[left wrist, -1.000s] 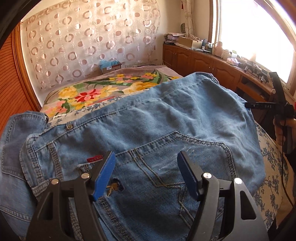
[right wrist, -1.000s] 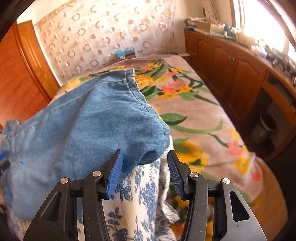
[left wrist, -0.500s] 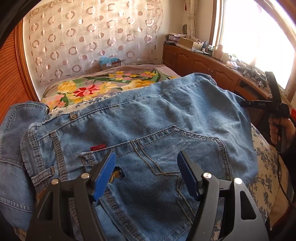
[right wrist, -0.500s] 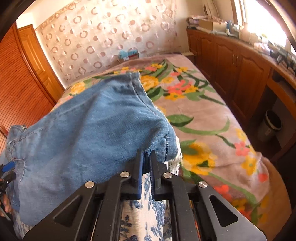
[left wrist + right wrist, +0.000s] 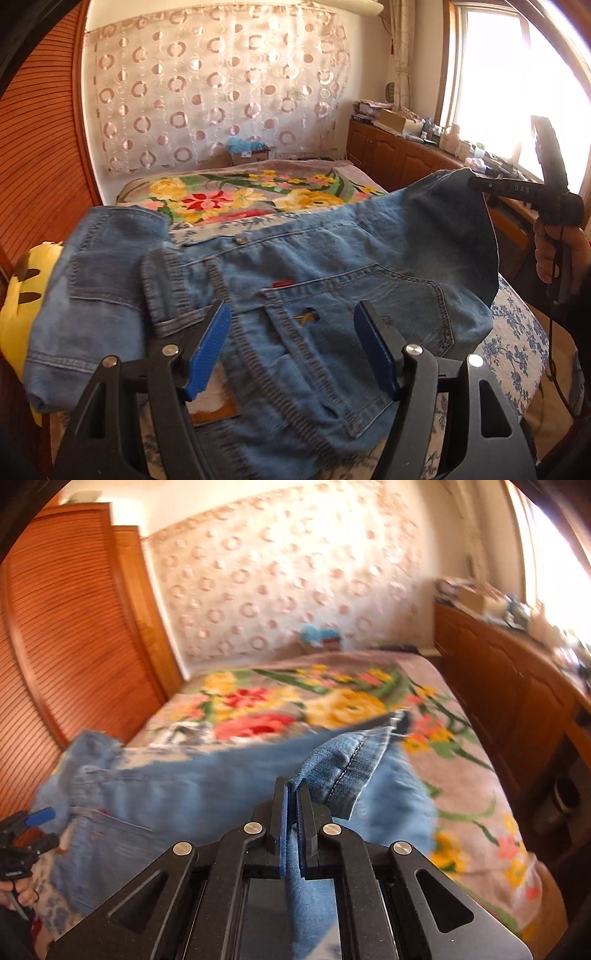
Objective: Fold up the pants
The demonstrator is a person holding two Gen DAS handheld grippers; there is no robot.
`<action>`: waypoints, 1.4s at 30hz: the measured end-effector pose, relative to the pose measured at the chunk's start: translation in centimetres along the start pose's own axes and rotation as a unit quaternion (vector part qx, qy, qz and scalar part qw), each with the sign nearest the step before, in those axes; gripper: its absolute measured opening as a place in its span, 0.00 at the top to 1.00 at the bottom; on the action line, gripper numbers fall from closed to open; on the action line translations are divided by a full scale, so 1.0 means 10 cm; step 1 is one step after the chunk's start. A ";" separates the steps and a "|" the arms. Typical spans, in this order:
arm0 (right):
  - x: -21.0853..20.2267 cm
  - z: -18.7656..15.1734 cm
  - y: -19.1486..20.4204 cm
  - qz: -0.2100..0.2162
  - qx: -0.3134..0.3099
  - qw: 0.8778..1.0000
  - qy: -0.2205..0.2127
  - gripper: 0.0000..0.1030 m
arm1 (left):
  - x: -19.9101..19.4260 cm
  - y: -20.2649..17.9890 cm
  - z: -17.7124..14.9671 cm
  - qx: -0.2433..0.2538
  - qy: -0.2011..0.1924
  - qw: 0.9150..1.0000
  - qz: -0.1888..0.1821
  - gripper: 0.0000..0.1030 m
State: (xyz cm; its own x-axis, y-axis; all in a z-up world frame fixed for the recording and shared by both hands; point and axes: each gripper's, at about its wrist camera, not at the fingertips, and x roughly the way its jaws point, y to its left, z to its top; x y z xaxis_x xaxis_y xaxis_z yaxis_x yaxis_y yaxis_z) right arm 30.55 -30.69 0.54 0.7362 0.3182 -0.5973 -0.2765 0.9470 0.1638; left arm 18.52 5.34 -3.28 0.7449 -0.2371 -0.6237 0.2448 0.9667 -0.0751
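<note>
Presently, item one, left wrist view: the pants (image 5: 295,295) lie on the near end of the bed (image 5: 258,195), waistband and back pocket toward me, over a blue-flowered sheet (image 5: 517,332). My left gripper (image 5: 291,343) hangs above the pocket, jaws released, nothing between them. At the far right, my right gripper (image 5: 476,182) holds a lifted fold of denim off the bed. A yellow plush toy (image 5: 18,295) sits at the near left.

Item two, right wrist view: the right gripper, jaws clenched on a hemmed fold of the pants, cloth running between the pads (image 5: 284,827). The picture is blurred. The left gripper (image 5: 37,827) shows small at the near left.

Step in hand, as I judge it: first fold, right side raised for carrying over to the left. Next move calls for an even sweep across, the left gripper pinning the waistband if it drags.

Only the left view shows the pocket and toy; only the right shows the grip itself.
</note>
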 end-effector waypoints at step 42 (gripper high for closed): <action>-0.20 -1.37 0.99 0.024 -0.072 0.996 0.047 0.75 | -0.09 -0.36 -0.40 0.012 0.019 1.000 -0.012 0.33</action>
State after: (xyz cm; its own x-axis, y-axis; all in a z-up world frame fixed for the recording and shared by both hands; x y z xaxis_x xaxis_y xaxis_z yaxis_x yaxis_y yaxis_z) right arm 17.82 -22.59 -7.40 0.6602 0.3511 -0.6640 -0.4013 0.9121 0.0832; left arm 14.44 2.45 -5.55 0.7145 -0.2562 -0.6510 0.2773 0.9580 -0.0727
